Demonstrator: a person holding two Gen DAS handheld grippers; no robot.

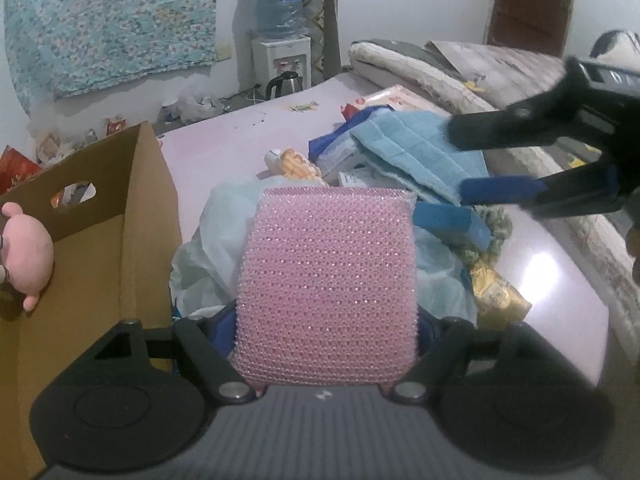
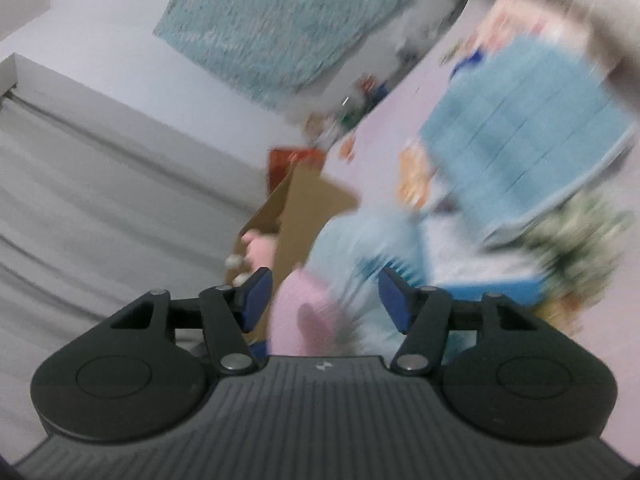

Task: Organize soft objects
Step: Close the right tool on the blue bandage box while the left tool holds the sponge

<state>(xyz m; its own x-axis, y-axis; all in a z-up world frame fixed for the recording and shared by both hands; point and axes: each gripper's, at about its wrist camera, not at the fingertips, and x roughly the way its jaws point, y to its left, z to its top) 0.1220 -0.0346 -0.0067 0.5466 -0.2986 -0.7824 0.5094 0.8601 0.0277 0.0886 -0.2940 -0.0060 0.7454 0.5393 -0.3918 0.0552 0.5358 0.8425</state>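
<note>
1. Closest to my left lens, a pink scouring pad (image 1: 326, 284) is pinched in my left gripper (image 1: 326, 332); the pad hides both fingertips and rises upright between the linkages.
2. Behind the pad lies a pale plastic bag (image 1: 216, 240) on the pink bed surface (image 1: 224, 144); a light-blue towel (image 1: 420, 152) sits toward the far right side of the pile, beside a green crocheted piece (image 1: 500, 224) and a yellow packet (image 1: 498, 292).
3. At the bed's left edge stands an open cardboard box (image 1: 148, 208); a pink plush toy (image 1: 26, 252) rests inside against its left wall.
4. My right gripper (image 1: 480, 168) reaches in from the right, fingers spread, just above the towel; nothing is held between its blue pads (image 1: 500, 190).
5. From my right wrist the scene is blurred and tilted; the jaws stand wide apart around empty air (image 2: 326, 300), with the towel (image 2: 520, 140), the box (image 2: 304, 208) and the pad (image 2: 304, 320) ahead.
6. On the floor by the far wall stand a water dispenser (image 1: 280, 40) and a kettle (image 1: 284, 82); a floral cloth (image 1: 112, 24) hangs on that wall.
</note>
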